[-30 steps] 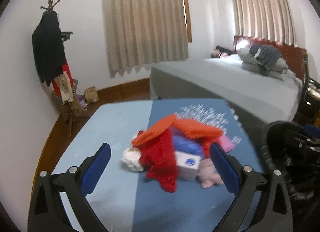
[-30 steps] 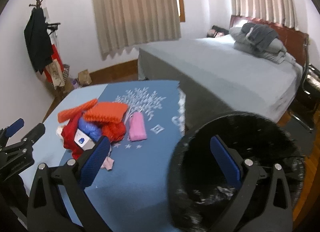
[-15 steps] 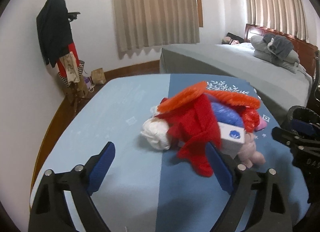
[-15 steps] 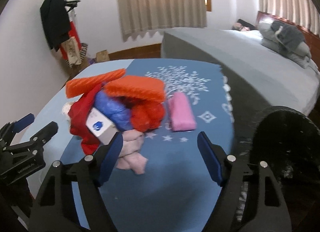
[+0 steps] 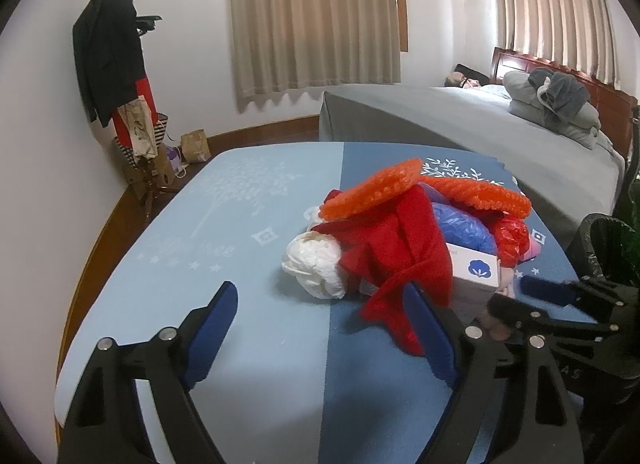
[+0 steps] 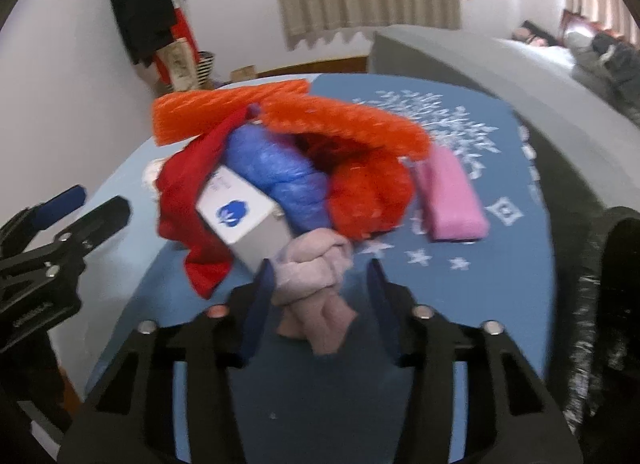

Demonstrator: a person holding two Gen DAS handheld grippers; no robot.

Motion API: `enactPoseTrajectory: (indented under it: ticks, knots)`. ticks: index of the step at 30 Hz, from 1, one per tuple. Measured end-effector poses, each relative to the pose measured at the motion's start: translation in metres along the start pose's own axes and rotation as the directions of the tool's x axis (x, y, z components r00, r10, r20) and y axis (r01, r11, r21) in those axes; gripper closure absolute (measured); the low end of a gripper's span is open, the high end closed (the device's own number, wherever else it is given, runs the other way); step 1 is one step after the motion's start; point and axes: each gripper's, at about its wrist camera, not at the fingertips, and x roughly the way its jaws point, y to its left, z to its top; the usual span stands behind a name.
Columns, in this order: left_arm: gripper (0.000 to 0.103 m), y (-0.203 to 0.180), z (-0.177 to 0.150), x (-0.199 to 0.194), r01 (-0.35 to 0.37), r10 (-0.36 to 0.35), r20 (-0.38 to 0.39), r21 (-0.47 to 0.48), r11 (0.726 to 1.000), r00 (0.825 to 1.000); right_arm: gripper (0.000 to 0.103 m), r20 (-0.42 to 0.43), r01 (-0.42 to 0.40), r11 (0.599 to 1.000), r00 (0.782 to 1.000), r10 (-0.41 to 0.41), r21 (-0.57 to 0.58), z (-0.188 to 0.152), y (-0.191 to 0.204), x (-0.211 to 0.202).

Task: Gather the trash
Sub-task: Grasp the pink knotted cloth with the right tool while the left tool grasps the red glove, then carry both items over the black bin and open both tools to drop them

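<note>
Right wrist view gives us the blue-covered worktop (image 6: pixel 460 344) with its white tree print, and at its right edge the black-lined trash bin (image 6: pixel 600 304). In the middle of the worktop sits the heap of trash: an orange bubbly plastic sheet (image 6: pixel 320 115) on top, a red cloth (image 6: pixel 188 183) draped down the left, a crumpled blue plastic bag (image 6: pixel 276 167), a red shiny bag (image 6: pixel 368 191), a white cardboard box with a blue logo (image 6: pixel 240 215), and a pink packet (image 6: pixel 452 195) lying just beside it. Nearest us is the knotted pale-pink soft rag (image 6: pixel 316 280), at the heap's front edge. The right gripper (image 6: pixel 320 284) has just been closing around it; the rag lies between the jaws, yet we judge it not yet pinched. The rag looks light and limp, so we would take it at the firm knot. The left gripper (image 5: pixel 320 328) hangs released and empty before the white crumpled wad (image 5: pixel 316 268)
</note>
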Motion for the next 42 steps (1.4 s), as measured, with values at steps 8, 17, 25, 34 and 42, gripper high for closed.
enactPoseTrajectory:
  ticks: [8,17,25,34,42]
  knots:
    - [0.028,-0.009,0.004,-0.001,0.021,-0.021,-0.001,0.011,1.000,1.000,0.076,0.013,-0.022,1.000,1.000,0.022,0.014,0.004,-0.005,-0.014]
    - [0.041,-0.034,0.007,0.004,0.098,-0.098,0.002,0.030,0.995,0.995,0.076,0.042,0.030,0.999,0.999,-0.030,0.020,0.002,-0.021,-0.041]
    - [0.060,-0.048,0.016,0.024,0.114,-0.114,-0.020,0.032,0.993,0.993,0.076,0.051,0.038,0.999,0.998,-0.039,0.016,0.002,-0.023,-0.050]
    - [0.095,-0.047,0.016,0.023,0.175,-0.175,-0.021,0.020,0.984,0.984,0.076,0.063,0.037,0.999,0.997,-0.039,0.020,0.004,-0.022,-0.058]
    - [0.097,-0.044,0.035,-0.009,0.214,-0.214,0.050,-0.004,0.977,0.976,0.076,0.120,0.037,0.999,0.992,-0.040,0.028,0.011,-0.025,-0.085]
